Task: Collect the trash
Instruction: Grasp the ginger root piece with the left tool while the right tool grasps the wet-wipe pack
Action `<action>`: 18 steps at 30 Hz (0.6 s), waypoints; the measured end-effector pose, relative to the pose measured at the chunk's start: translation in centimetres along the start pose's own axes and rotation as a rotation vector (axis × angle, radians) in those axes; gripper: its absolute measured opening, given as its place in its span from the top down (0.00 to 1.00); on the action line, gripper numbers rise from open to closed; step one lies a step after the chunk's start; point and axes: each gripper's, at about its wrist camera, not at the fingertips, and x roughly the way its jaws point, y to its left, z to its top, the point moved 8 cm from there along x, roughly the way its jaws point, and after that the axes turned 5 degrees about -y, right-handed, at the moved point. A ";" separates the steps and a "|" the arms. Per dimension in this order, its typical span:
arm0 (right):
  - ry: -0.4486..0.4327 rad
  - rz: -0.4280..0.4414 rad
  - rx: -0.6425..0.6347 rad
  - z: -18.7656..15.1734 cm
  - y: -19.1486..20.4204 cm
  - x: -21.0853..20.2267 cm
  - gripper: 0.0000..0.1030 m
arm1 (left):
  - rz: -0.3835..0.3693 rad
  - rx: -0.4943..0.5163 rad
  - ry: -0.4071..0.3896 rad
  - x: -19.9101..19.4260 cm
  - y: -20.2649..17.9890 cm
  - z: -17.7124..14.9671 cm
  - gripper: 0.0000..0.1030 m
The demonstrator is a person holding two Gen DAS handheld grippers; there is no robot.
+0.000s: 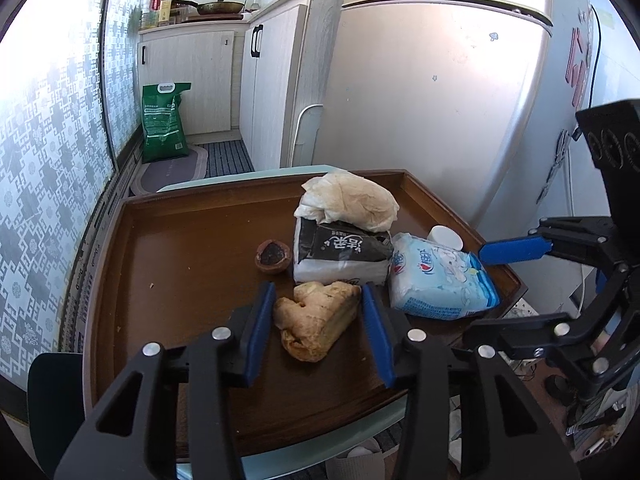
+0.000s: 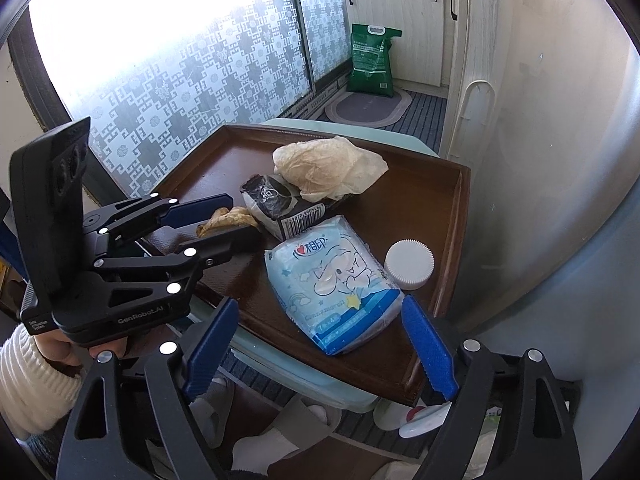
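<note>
A brown tray (image 1: 180,240) carries the trash. A tan, torn piece of bread (image 1: 316,316) lies near its front edge. My left gripper (image 1: 318,300) is closed on it, one blue pad touching each side; the right wrist view shows the left gripper (image 2: 240,218) pinching the bread (image 2: 228,218). A blue-and-white tissue pack (image 2: 332,276) lies at the tray's right front. My right gripper (image 2: 320,308) hangs over it, wide open, touching nothing. Behind are a black-and-white packet (image 1: 340,248), a crumpled stained paper (image 1: 348,200), a brown round shell (image 1: 272,256) and a white ribbed lid (image 2: 410,264).
A silver fridge (image 1: 440,100) stands close behind and right of the tray. White cabinets (image 1: 272,80) and a green sack (image 1: 164,124) stand further back, and a patterned window (image 1: 48,160) runs along the left. A hand in a white sleeve (image 2: 36,364) holds the left gripper.
</note>
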 end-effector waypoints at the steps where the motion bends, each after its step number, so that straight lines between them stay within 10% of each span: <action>1: 0.005 -0.007 -0.003 -0.1 0.0 0.1 0.18 | -0.004 -0.004 -0.005 -0.2 0.0 0.1 0.55; 18: -0.021 -0.023 0.079 1.0 -0.8 1.6 0.14 | -0.019 -0.065 -0.078 -2.9 1.6 1.0 0.55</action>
